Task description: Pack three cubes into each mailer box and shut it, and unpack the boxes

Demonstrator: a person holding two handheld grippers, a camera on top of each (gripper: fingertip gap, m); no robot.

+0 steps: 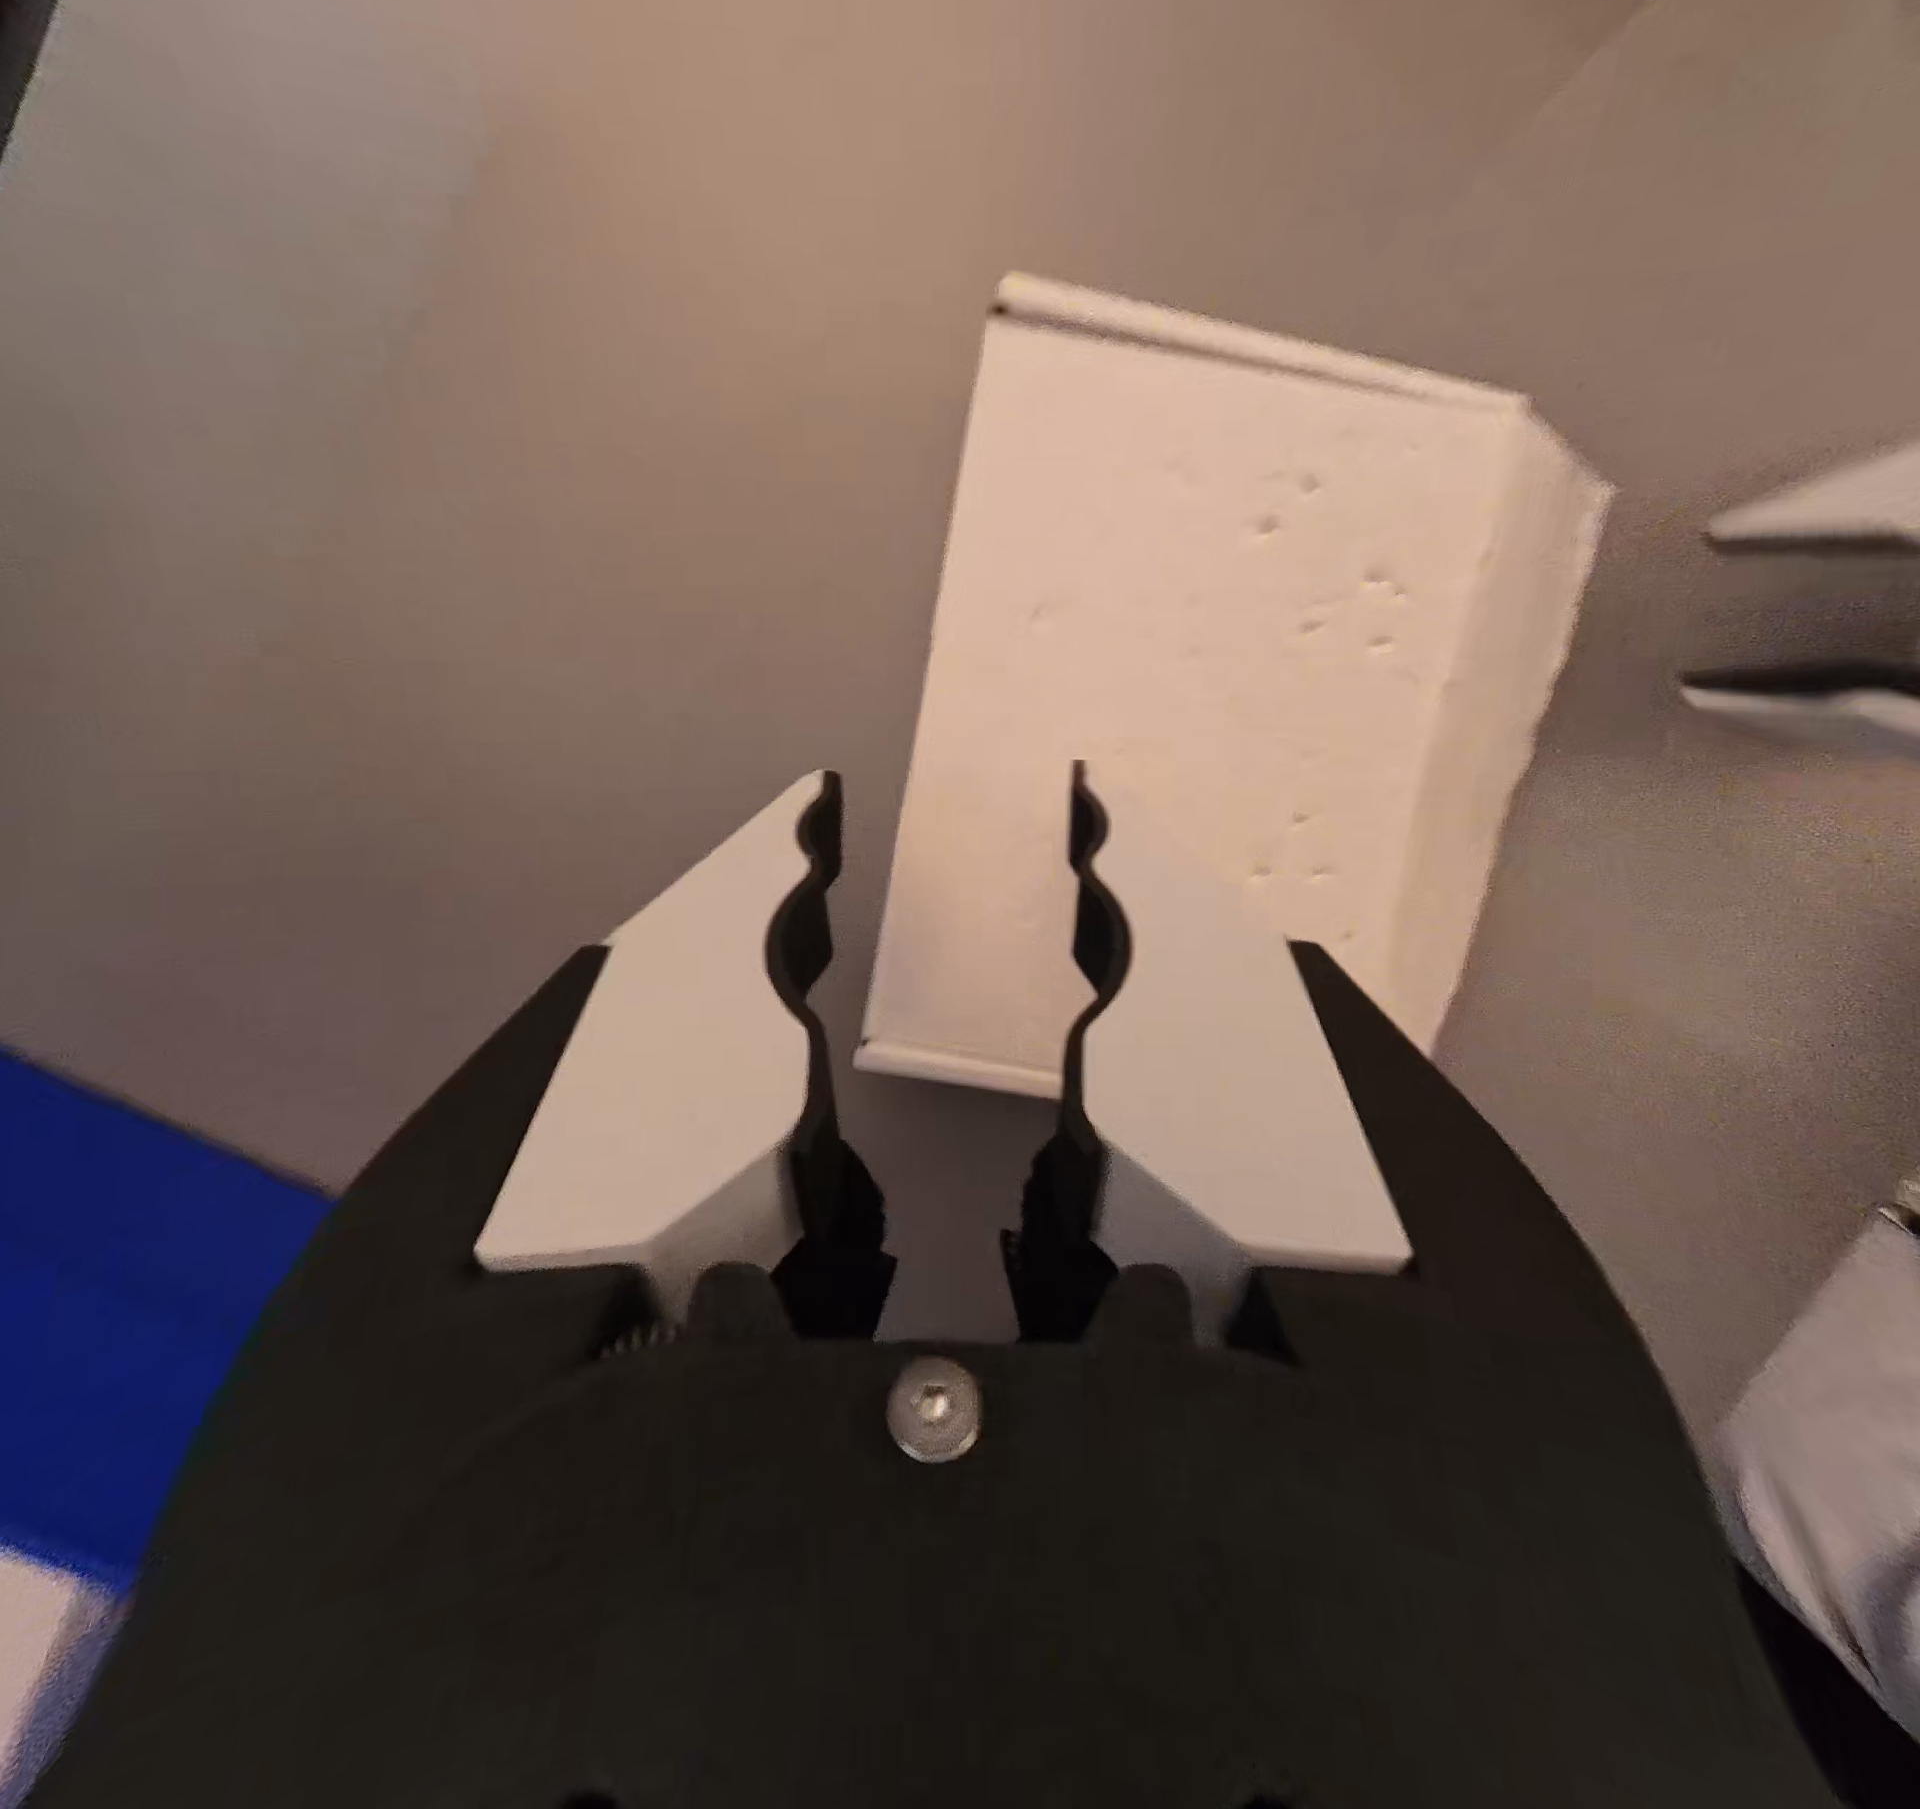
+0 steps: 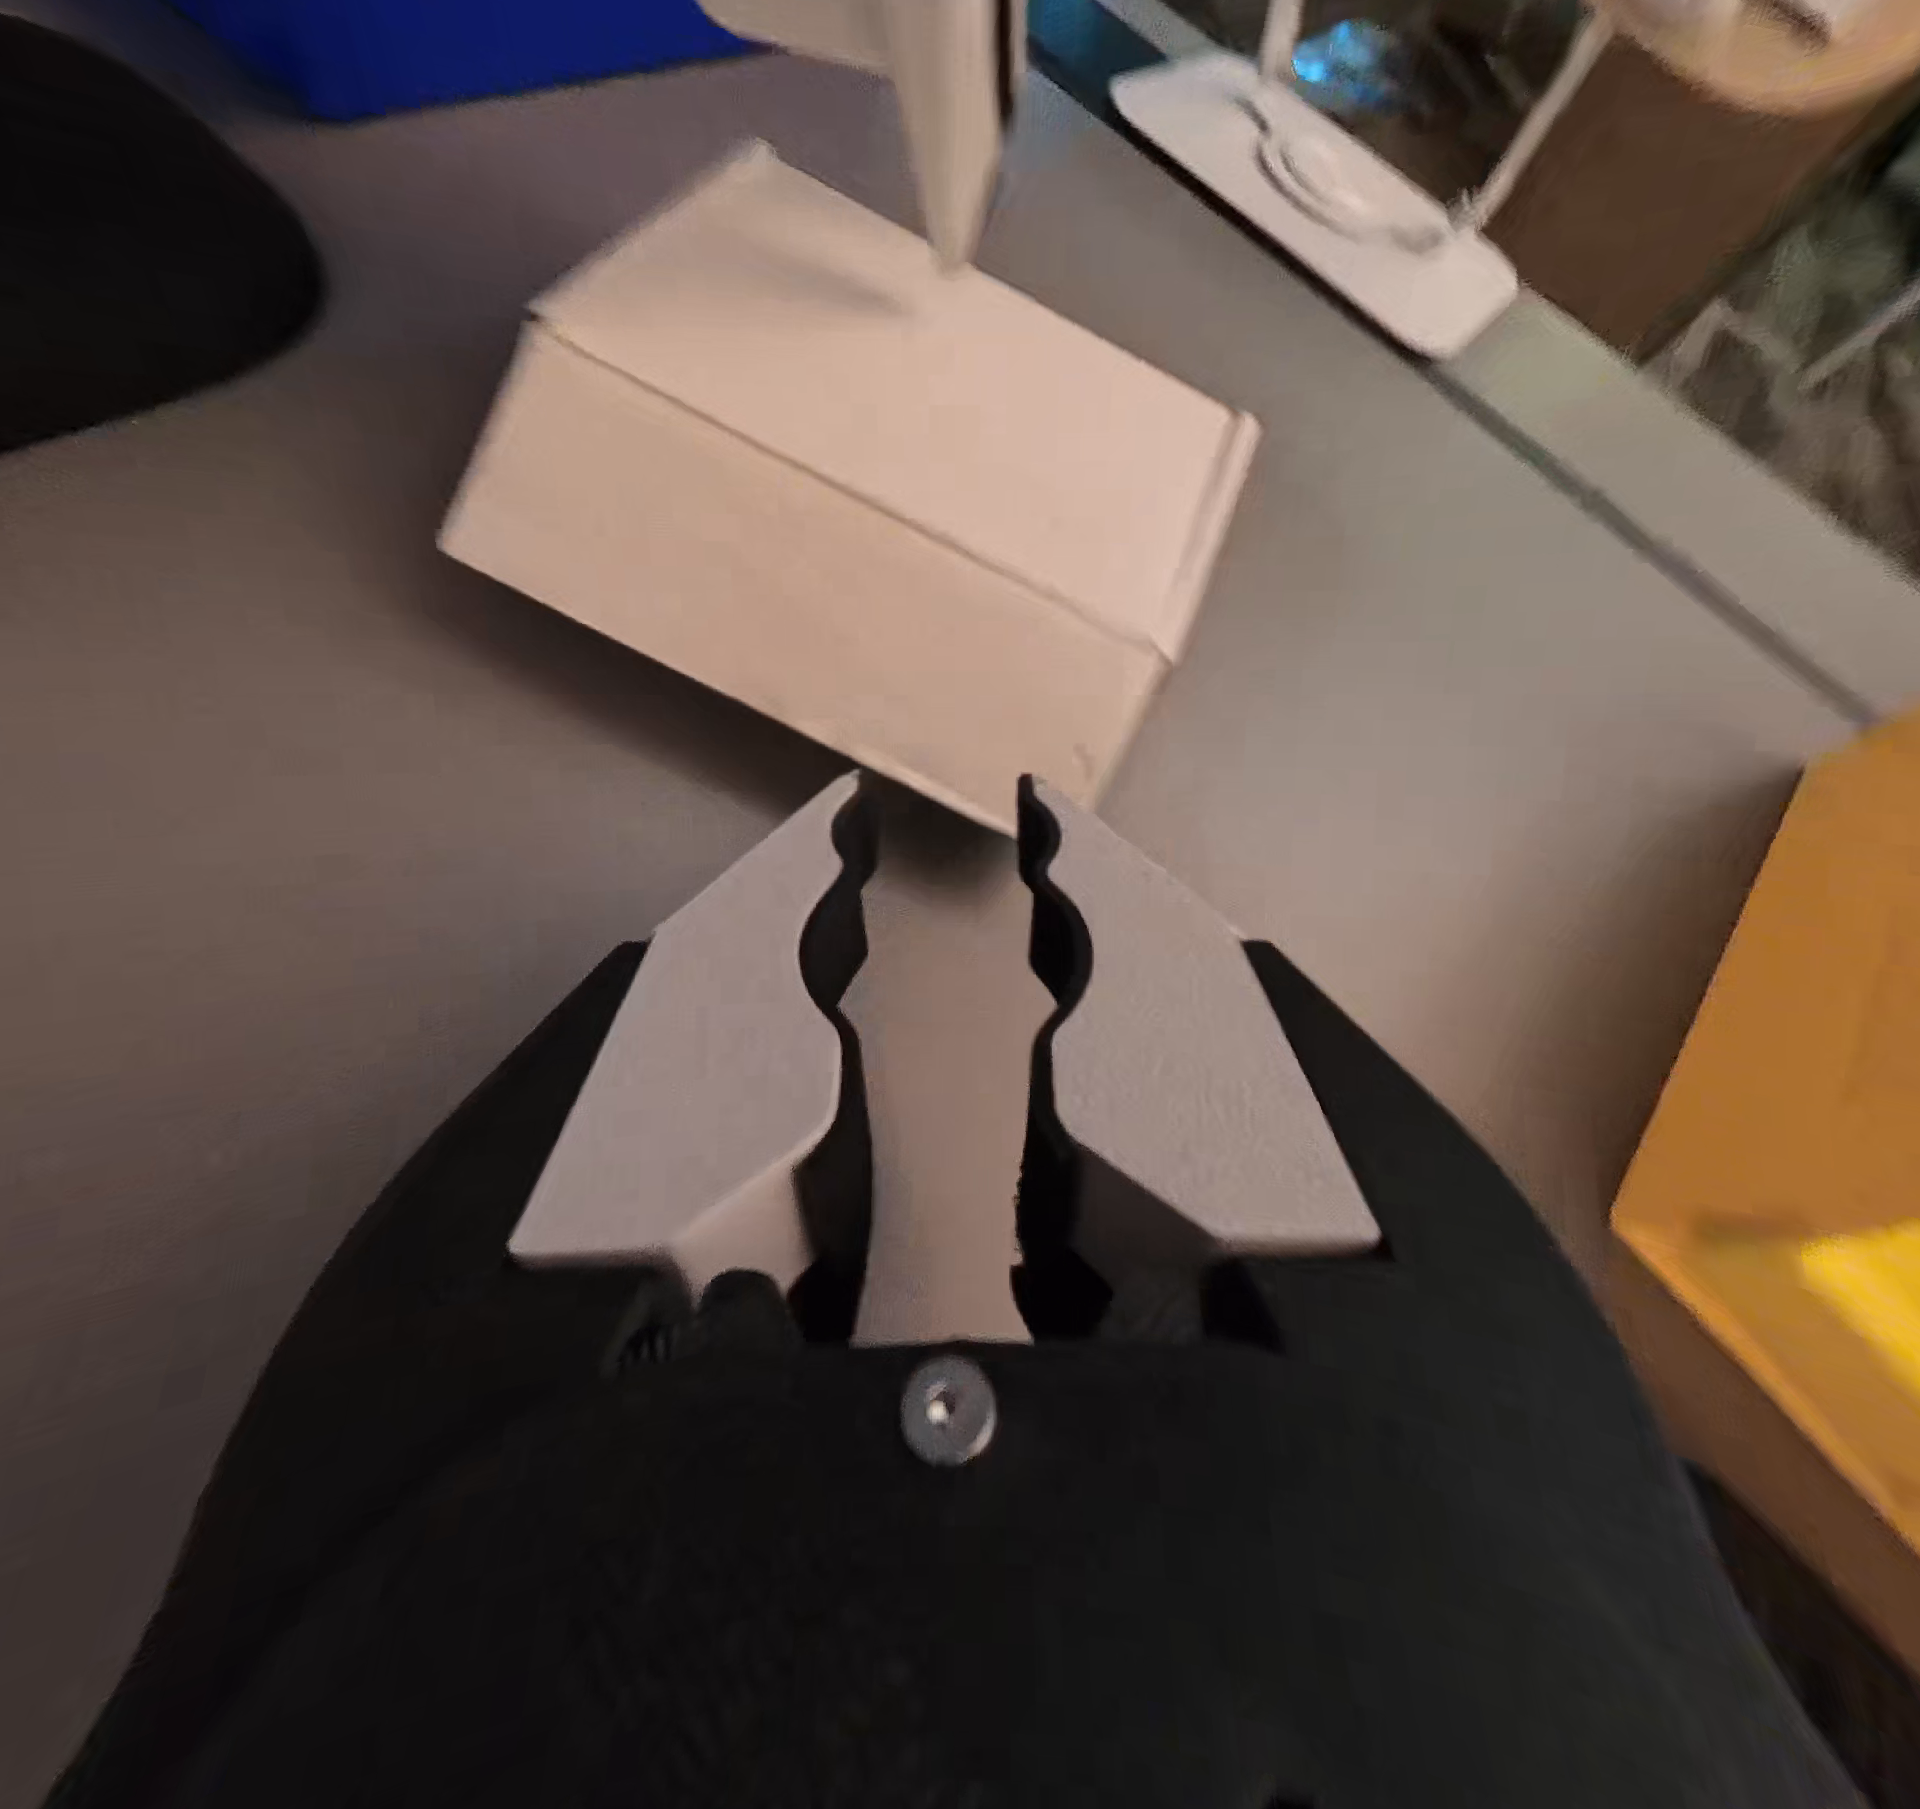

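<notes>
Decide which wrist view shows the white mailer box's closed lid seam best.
The right wrist view: the white mailer box shows lid, seam and front wall. The left wrist view shows mostly its dented top, partly behind the left gripper.

- My left gripper (image 1: 956, 783): jaws parted, a clear gap between them, nothing held.
- My right gripper (image 2: 940, 793): jaws parted likewise, empty.

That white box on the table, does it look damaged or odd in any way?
The white mailer box is shut and sits flat, but its lid has small dents and pockmarks toward one side. Nothing is spilled. Both the left gripper and right gripper are open and empty.
</notes>
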